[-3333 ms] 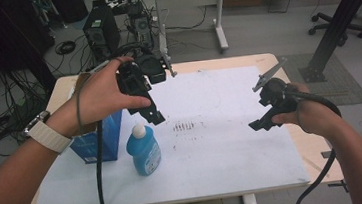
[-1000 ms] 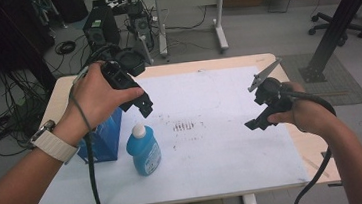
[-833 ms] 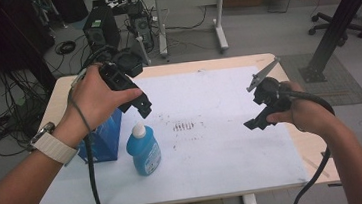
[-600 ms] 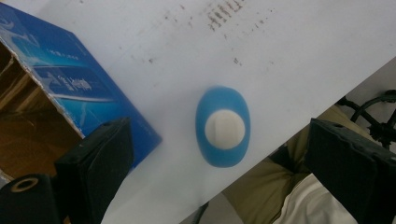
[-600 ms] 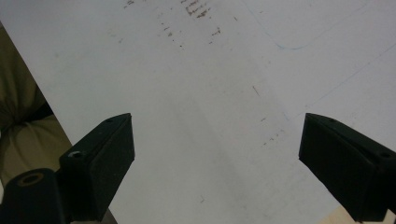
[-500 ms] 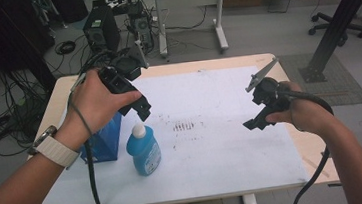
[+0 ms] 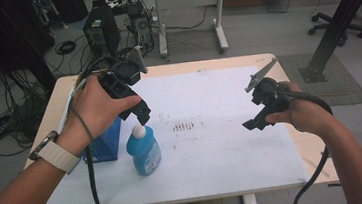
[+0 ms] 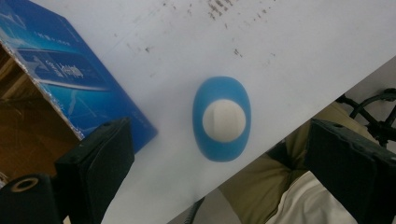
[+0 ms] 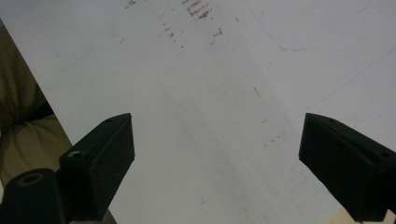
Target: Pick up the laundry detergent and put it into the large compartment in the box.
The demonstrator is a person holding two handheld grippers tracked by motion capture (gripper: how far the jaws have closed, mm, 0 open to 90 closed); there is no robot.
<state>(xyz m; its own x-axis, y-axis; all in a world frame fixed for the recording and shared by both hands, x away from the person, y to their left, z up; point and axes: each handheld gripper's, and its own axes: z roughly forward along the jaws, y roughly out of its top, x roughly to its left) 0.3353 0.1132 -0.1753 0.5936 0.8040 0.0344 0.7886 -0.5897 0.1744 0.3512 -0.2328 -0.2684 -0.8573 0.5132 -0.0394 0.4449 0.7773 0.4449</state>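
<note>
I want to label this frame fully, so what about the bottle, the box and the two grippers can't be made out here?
- Blue bottle: left gripper view looks straight down on its white cap; label hidden. High view: label too small to read.
- Blue box: high view, largely behind the left hand; left gripper view, cut off by the frame edge, print blurred.
- Left gripper: high view, jaw opening unclear.
- Right gripper: high view, tips hard to make out.

Seen from straight above, the blue bottle (image 8: 222,119) with its white cap (image 8: 224,120) stands near the tabletop's (image 8: 289,51) edge, between wide-apart jaws; a blue box (image 8: 70,79) lies just beside it.
</note>
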